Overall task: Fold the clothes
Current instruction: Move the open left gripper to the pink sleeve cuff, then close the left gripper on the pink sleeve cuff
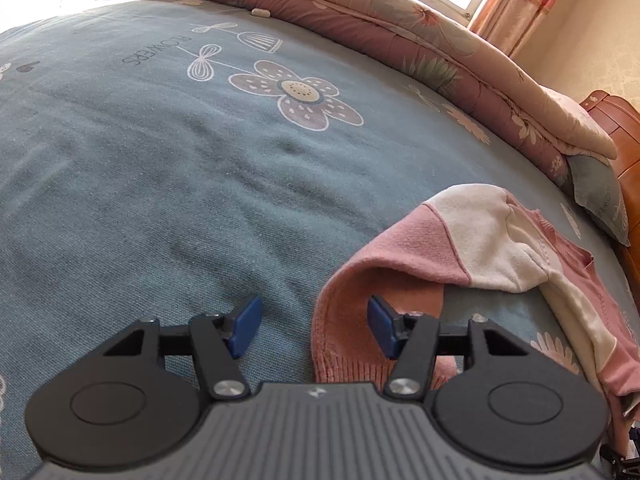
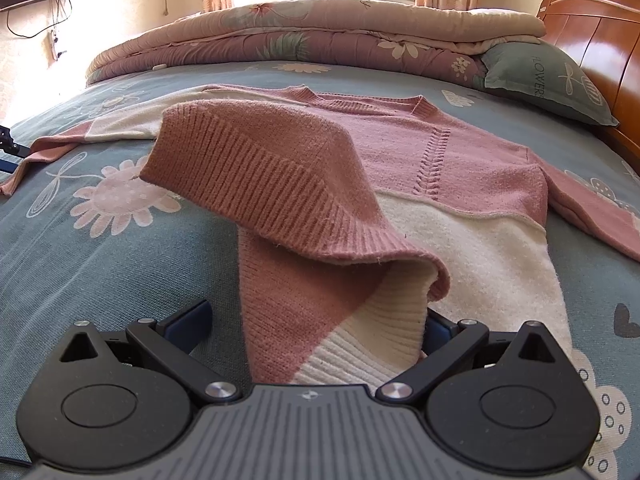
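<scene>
A: Which step is this?

B: An early fold, I'd judge. The pink and cream knitted sweater (image 2: 460,160) lies spread on the grey-blue flower-printed bedsheet (image 2: 120,248), neck toward the folded floral quilt (image 2: 320,32) at the far edge of the bed. One ribbed hem corner is already thrown up over the body, and both sleeves are still out to the sides.

A: And the claws?

B: The left claw (image 1: 314,326) is spread, its blue pads apart, with the ribbed pink cuff of a sleeve (image 1: 340,320) lying between them; neither pad presses on it that I can see. The right claw (image 2: 316,330) has the cream ribbed hem between its fingers, but the cloth covers the right pad, so I cannot tell whether it pinches or only straddles.

A: What does the next move need?

B: Probably the left claw must close squarely on the cuff, catching both layers, then carry the sleeve across the body without dragging the rest.

A: How does the garment look?

B: Thick, soft, loosely knitted, with a cable line down the chest; it slumps rather than creases.
</scene>
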`<state>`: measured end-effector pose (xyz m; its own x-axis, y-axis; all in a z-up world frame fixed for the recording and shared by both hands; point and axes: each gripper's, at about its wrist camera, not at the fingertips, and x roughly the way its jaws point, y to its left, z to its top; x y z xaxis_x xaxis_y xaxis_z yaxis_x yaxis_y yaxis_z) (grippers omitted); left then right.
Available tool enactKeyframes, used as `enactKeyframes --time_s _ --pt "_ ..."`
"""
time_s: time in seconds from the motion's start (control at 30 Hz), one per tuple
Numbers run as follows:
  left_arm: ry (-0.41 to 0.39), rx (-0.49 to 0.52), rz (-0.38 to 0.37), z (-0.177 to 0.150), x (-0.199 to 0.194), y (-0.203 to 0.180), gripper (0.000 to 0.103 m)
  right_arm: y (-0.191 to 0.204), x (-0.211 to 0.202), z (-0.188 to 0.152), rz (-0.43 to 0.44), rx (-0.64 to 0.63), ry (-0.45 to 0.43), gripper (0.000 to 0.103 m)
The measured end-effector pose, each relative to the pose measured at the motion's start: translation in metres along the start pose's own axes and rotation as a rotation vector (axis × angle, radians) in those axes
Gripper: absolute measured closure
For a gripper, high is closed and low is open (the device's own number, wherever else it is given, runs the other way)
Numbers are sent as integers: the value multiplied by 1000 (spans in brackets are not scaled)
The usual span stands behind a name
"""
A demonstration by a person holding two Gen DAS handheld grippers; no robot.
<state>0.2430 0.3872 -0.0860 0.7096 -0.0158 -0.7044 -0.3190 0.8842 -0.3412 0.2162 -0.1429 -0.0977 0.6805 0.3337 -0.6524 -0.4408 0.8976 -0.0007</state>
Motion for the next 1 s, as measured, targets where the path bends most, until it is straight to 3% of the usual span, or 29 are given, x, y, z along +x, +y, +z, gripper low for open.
enactKeyframes --time_s 0.07,0.17,0.23,0.27,0.3,0.37,0.53,0.67,0.87,1.0 --pt "-2 49 18 5 7 -6 46 0 1 0 4 -2 -4 0" --pt "-1 202 85 5 16 -28 52 -1 2 0 7 -2 -8 0" --pt "-4 293 109 3 18 -44 70 -1 2 0 7 -3 -8 0" --pt "-6 317 107 2 18 -50 88 -1 2 0 7 -3 -9 0" --pt "-9 338 113 2 17 -57 97 -1 1 0 7 -3 -9 0" --pt "-19 371 123 2 13 -68 97 -1 1 0 7 -3 -9 0" --pt "-62 436 62 2 -11 -100 98 0 1 0 5 -4 -10 0" --pt "-70 506 -30 -4 -32 -134 98 0 1 0 4 -6 -10 0" --pt "15 605 -120 -36 -30 -182 97 0 1 0 1 -9 -11 0" --pt "102 580 -131 -56 -18 -193 89 1 1 0 -1 -10 -11 0"
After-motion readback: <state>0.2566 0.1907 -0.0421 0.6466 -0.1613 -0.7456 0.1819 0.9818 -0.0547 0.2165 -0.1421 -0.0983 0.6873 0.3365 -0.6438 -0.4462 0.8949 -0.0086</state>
